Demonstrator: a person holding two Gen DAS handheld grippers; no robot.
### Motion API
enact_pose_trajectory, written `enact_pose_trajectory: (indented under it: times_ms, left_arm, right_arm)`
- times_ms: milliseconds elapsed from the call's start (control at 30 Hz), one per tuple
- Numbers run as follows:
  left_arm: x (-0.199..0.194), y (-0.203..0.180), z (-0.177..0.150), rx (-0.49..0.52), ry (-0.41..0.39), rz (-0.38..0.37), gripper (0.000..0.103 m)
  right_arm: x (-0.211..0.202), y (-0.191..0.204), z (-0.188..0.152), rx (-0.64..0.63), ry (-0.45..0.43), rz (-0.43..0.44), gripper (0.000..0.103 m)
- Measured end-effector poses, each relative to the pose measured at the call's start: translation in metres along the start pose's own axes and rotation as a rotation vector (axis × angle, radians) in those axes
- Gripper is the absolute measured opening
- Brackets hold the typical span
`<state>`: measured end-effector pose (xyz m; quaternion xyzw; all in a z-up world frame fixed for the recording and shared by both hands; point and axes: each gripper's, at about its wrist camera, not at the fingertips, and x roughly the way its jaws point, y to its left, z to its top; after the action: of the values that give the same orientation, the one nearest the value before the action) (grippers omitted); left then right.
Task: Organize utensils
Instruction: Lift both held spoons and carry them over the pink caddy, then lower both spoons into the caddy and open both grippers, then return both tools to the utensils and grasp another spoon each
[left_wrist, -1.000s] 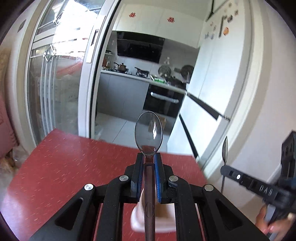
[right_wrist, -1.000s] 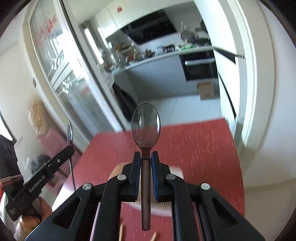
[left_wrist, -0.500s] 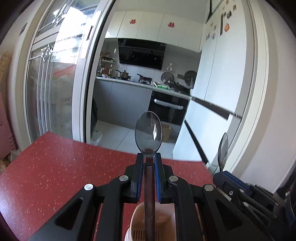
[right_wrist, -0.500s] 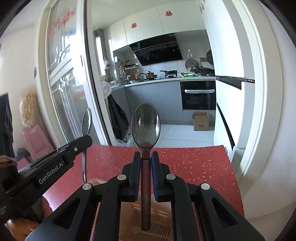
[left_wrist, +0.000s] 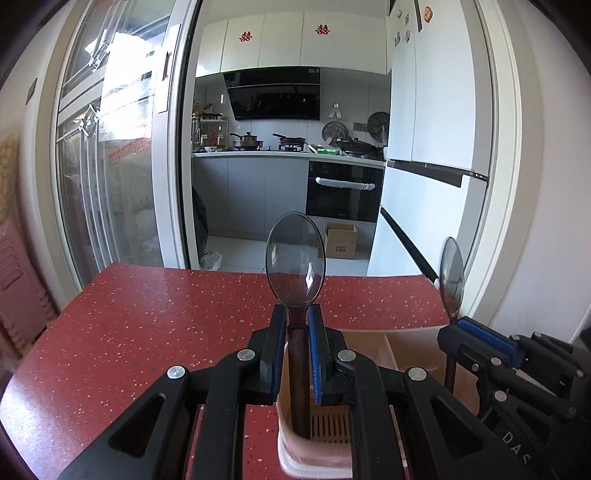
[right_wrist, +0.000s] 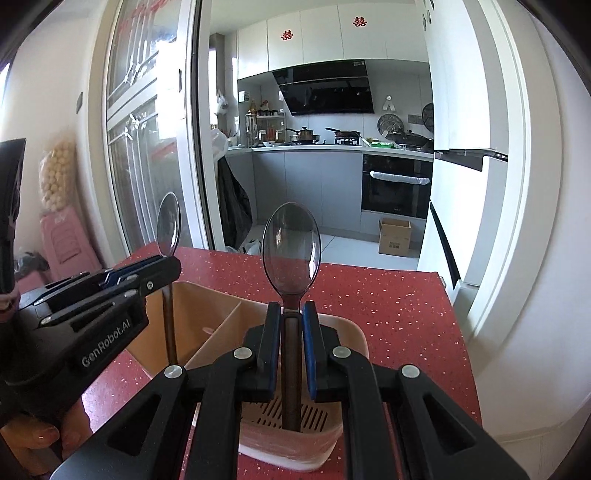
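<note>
Two glossy oval-bowled metal spoons with dark slender handles stand upright over one beige plastic utensil holder (right_wrist: 343, 328), a rounded box with a divider and slotted floor. The left gripper (left_wrist: 296, 321) is clenched on the left spoon (left_wrist: 295, 258), handle dipping into the holder's left compartment. The right gripper (right_wrist: 287, 315) grasps the right spoon (right_wrist: 290, 247) over the right compartment. The holder sits on a speckled red table (left_wrist: 147, 325), bare surface around it.

"GenRobot.AI" reads in white on the black side of the left gripper (right_wrist: 162, 264), left of the right gripper's fingers. Right of the left gripper's fingers, the right gripper (left_wrist: 452, 325) shows white letters "DAS". Red double-happiness signs (left_wrist: 322, 29) mark the cabinet doors (left_wrist: 280, 40) far ahead.
</note>
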<state>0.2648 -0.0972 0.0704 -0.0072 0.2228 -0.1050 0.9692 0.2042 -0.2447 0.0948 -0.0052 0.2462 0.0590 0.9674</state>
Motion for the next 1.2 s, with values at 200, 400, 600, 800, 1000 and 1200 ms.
enact_pose_trajectory:
  times_ms: [200,400,600,800,1000,1200]
  left_arm:
    - [-0.001,0.002,-0.003,0.01,0.025,0.005,0.042]
    - [-0.01,0.005,-0.004,-0.006,-0.007,0.047,0.103]
    - [-0.021,0.014,0.0,-0.023,0.008,0.035,0.103]
    - [-0.06,0.031,-0.006,-0.027,0.026,0.036,0.103]
    - [-0.098,0.057,-0.056,-0.02,0.233,0.067,0.103]
    - [-0.125,0.084,-0.122,-0.071,0.414,0.107,0.103]
  right_arm:
    - [-0.003,-0.001,0.004,0.014,0.018,0.014,0.043]
    - [-0.023,-0.01,0.009,0.07,-0.013,0.004,0.043]
    - [-0.049,-0.024,0.007,0.134,-0.022,0.0,0.047]
    - [-0.076,-0.025,-0.006,0.149,0.025,0.005,0.069]
    - [-0.092,-0.018,-0.041,0.203,0.2,0.053,0.074]
    - [-0.103,-0.006,-0.095,0.227,0.409,0.075,0.074]
